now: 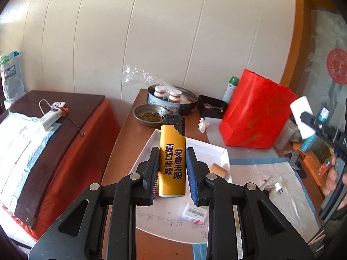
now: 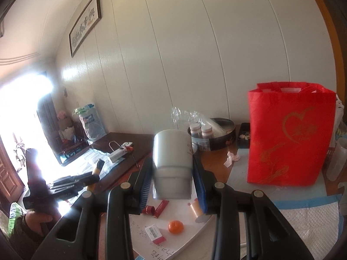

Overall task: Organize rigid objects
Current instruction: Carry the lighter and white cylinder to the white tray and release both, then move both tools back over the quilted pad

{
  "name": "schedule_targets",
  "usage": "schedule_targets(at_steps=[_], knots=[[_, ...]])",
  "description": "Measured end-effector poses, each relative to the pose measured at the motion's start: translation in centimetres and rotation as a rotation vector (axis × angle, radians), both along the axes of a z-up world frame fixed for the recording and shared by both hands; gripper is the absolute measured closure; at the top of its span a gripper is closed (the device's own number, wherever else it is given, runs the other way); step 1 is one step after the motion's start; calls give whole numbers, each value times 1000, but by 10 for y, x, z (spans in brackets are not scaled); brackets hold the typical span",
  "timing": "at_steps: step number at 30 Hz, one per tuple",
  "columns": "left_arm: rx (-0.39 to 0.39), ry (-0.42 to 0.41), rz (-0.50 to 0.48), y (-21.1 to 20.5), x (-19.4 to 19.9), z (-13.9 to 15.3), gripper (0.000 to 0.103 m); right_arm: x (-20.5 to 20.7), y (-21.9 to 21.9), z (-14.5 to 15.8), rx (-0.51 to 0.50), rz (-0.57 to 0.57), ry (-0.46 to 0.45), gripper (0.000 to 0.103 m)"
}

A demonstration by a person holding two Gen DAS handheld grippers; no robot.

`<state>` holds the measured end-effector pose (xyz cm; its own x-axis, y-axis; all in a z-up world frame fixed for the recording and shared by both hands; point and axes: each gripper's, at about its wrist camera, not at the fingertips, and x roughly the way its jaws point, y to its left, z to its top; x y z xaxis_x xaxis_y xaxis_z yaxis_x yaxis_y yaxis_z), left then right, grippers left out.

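Left wrist view: the left gripper [image 1: 171, 171] clamps an upright yellow lighter [image 1: 172, 156] at frame centre, above the white tray [image 1: 219, 151]; a red bag [image 1: 256, 112] stands at right. Right wrist view: the right gripper [image 2: 172, 182] grips a blurred grey cup [image 2: 172, 162] at centre, above the tray [image 2: 184, 244], where an orange [image 2: 175, 226] and a small barcoded box [image 2: 154, 233] lie at lower centre.

Daylight flooded in from a window [image 2: 19, 117] at left, blown out to white glare. Edges bent and darkened; the held cup [image 2: 172, 164] looked blurred.
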<state>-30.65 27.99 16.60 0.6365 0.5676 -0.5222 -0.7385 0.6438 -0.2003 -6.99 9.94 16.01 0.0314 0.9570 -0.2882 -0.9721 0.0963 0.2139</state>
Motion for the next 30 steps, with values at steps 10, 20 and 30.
schedule_targets(at_steps=[10, 20, 30], knots=[[-83, 97, -45, 30, 45, -45, 79, -5, 52, -57, -178, 12, 41, 67], [-199, 272, -30, 67, 95, -118, 79, -10, 115, -149, -428, 49, 84, 67], [-168, 180, 131, 74, 57, -100, 0, -7, 106, -146, -384, -12, 47, 22]])
